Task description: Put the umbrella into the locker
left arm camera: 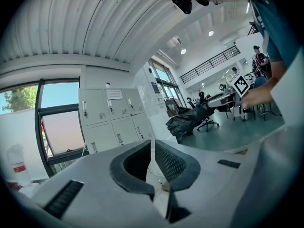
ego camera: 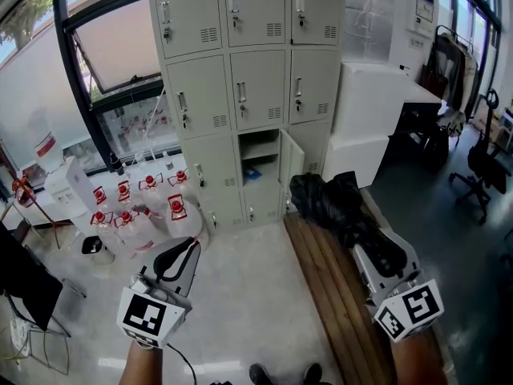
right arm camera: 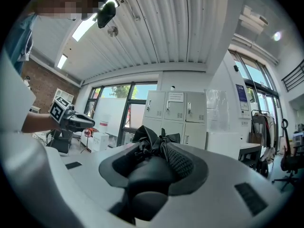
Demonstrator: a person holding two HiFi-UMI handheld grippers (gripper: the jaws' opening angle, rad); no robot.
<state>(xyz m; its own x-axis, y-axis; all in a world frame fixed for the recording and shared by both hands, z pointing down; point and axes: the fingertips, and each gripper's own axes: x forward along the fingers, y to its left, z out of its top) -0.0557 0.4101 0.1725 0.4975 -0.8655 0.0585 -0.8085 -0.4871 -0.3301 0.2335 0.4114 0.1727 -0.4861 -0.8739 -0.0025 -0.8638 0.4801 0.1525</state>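
The right gripper (right arm camera: 159, 148) is clamped on the black umbrella (right arm camera: 149, 139). Its two jaws stand wide, one on each side, and the umbrella fills the space between them. The umbrella is folded up, and its crumpled black cloth sticks out past the jaw tips. In the head view the right gripper (ego camera: 375, 251) holds the umbrella (ego camera: 337, 207) level, and it points toward the lockers (ego camera: 248, 79).

The left gripper (left arm camera: 152, 146) has its jaws together, with nothing between them. In the head view the left gripper (ego camera: 191, 247) is well apart from the umbrella, on the other side.

The lockers are grey, with many small doors. One locker (ego camera: 258, 147) in a lower row is open, and its door (ego camera: 291, 160) swings out to the right. Something small and blue lies inside it. The umbrella is not in the locker; it is near it, just to the right of the open door.

Big water bottles with red caps (ego camera: 136, 211) stand on the floor at the left, below the window. A strip of wooden boards (ego camera: 329, 303) runs along the floor under the right gripper. A black chair (ego camera: 481, 163) stands far to the right.
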